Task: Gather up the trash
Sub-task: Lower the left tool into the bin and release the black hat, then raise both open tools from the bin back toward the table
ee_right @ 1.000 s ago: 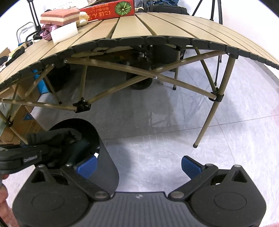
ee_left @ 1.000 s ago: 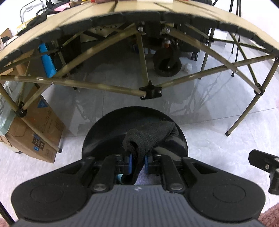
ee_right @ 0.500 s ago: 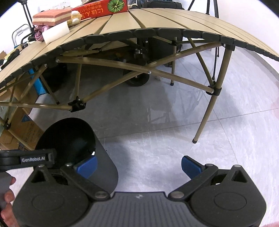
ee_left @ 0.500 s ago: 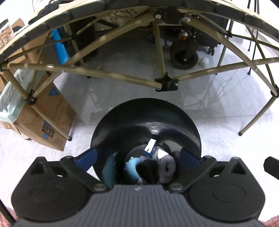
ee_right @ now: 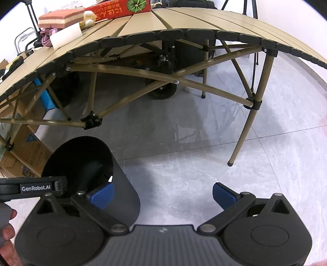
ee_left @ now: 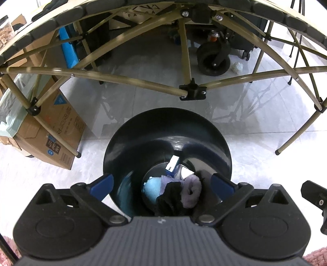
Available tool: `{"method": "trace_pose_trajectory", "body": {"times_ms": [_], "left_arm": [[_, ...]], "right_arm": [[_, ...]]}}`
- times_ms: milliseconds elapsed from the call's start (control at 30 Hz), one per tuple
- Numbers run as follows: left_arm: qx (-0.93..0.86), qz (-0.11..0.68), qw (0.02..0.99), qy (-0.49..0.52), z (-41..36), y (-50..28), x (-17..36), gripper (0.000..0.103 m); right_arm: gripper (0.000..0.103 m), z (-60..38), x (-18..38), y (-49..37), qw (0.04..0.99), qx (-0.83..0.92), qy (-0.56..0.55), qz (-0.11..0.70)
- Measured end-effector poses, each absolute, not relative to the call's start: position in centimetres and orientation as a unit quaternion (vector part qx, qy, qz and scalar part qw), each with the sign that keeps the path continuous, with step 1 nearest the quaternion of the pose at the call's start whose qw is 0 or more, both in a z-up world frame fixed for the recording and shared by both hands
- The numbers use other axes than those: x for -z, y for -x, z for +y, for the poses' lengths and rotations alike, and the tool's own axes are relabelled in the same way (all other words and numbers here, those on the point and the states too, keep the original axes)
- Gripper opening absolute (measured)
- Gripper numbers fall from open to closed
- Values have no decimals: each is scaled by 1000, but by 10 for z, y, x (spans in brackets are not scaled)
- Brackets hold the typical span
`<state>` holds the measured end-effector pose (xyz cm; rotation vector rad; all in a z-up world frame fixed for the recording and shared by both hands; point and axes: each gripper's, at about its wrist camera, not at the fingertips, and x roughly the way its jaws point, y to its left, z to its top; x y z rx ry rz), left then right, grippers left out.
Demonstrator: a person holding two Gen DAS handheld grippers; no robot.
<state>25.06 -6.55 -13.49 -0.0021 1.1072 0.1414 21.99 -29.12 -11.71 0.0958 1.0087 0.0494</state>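
Dropped from the left gripper [ee_left: 161, 184], whose fingers just spread, the black cloth [ee_left: 169, 200] lies in the bin [ee_left: 126, 143], seemingly unseen rightward.

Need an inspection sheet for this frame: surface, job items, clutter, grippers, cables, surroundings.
Surface: grey tiled floor, glossy; tan slatted folding table above it.
Job's things: black cylindrical trash bin on the floor; inside lie a black sock, lilac fuzzy cloth, light blue soft item and small white-blue carton.
Clutter: red printed box, pink sponge block, white card on the table.
Grippers: left hand-held gripper open above the bin, empty; right hand-held gripper open, empty.
Cables: pink coiled cord on the table.
Surroundings: brown cardboard box, black caster wheel.
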Motion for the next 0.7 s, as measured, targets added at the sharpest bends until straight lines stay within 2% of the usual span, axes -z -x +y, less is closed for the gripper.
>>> {"method": "trace_pose_trajectory", "body": {"times_ms": [367,700], "left_arm": [[-61,506,860,7,-61,-239,129,103],[-74,426,901,46,-19,-197,92,103]], "right_arm": [[103,-288,117,-222,878,-16,-47,476],[103,-270,102,-201,905,-34,-45,422]]}}
